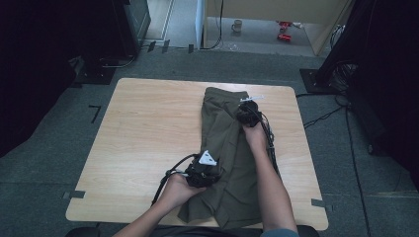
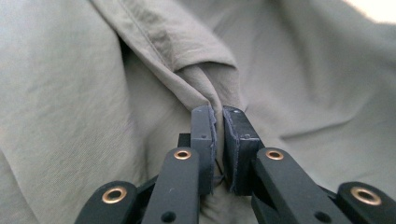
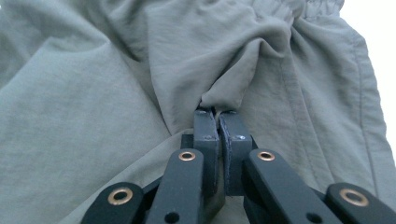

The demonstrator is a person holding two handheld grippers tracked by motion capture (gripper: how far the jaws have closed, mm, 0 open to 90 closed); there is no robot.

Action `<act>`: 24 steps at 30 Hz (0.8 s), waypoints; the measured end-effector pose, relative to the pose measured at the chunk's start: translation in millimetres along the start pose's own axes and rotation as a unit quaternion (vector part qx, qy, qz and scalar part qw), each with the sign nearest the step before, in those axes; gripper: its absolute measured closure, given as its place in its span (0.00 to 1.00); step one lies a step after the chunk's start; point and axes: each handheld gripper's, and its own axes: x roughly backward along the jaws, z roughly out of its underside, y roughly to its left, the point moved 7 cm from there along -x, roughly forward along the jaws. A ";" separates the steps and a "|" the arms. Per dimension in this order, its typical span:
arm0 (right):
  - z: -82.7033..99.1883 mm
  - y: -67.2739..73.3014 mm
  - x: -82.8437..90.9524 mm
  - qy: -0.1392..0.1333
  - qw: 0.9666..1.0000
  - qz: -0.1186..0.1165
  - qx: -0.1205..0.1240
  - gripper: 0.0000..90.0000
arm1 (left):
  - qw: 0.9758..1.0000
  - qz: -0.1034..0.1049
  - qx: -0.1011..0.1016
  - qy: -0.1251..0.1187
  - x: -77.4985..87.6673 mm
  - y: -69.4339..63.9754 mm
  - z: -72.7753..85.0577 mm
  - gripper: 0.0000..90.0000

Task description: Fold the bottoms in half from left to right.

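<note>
A: Item location?

B: The olive shorts (image 1: 225, 163) lie lengthwise on the wooden bench (image 1: 143, 138), right of its centre. The elastic waistband sits at the far end; the leg hems reach the near edge.

A: Left claw status?

B: The left claw (image 1: 210, 170) rests on the near half of the shorts, at the left margin of the fabric. In the left gripper view, the left claw (image 2: 219, 116) has its jaws almost together, with a narrow slit between the pads. A pinched fold of the cloth runs into the tips. Whether the pads press on the fold cannot be told.

A: Right claw status?

B: The right claw (image 1: 245, 111) sits at the far end of the shorts, near the waistband, on the right side. In the right gripper view, the right claw (image 3: 217, 114) is clamped tight on a gathered tuck of fabric just below the waistband. Creases radiate from the grip point.

A: Other items?

B: A mug (image 1: 237, 25) stands on the floor beyond the bench, well apart from it.
</note>
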 end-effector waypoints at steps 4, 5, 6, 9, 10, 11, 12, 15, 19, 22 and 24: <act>0.2 3.2 -0.9 0.005 1.000 0.010 0.020 0.96 | 1.000 0.003 0.006 0.001 2.2 7.4 1.6 0.95; 0.3 3.9 -1.5 0.005 1.000 0.009 0.022 0.96 | 1.000 0.002 0.006 0.002 3.1 9.1 2.2 0.96; 0.5 4.3 -1.6 0.006 1.000 0.009 0.022 0.96 | 1.000 0.001 0.005 0.004 5.0 13.0 3.2 0.96; 0.8 6.1 -2.1 0.006 1.000 0.006 0.018 0.96 | 1.000 -0.005 0.013 0.003 10.2 24.1 5.7 0.96; 0.7 7.1 -2.6 0.005 1.000 0.005 0.018 0.97 | 1.000 -0.010 0.018 0.002 13.2 30.2 7.1 0.96; 0.4 8.9 -3.5 0.003 1.000 0.004 0.019 0.97 | 1.000 -0.013 0.021 0.002 15.9 35.6 8.6 0.96; 0.1 10.2 -4.0 0.002 1.000 0.005 0.022 0.97 | 1.000 -0.016 0.027 0.002 18.8 41.1 10.2 0.96; -1.5 15.9 -6.5 -0.003 1.000 0.006 0.028 0.97 | 0.999 -0.026 0.045 -0.002 28.2 59.1 15.9 0.96; -4.1 25.1 -10.2 -0.010 1.000 0.002 0.024 0.97 | 0.997 -0.043 0.068 -0.003 41.2 83.8 23.6 0.96; -6.9 33.2 -13.7 -0.013 1.000 -0.005 0.018 0.97 | 0.995 -0.064 0.078 -0.004 52.0 104.1 29.2 0.96; -8.7 38.9 -16.0 -0.016 1.000 -0.009 0.017 0.97 | 0.993 -0.074 0.087 -0.003 58.8 116.7 33.1 0.96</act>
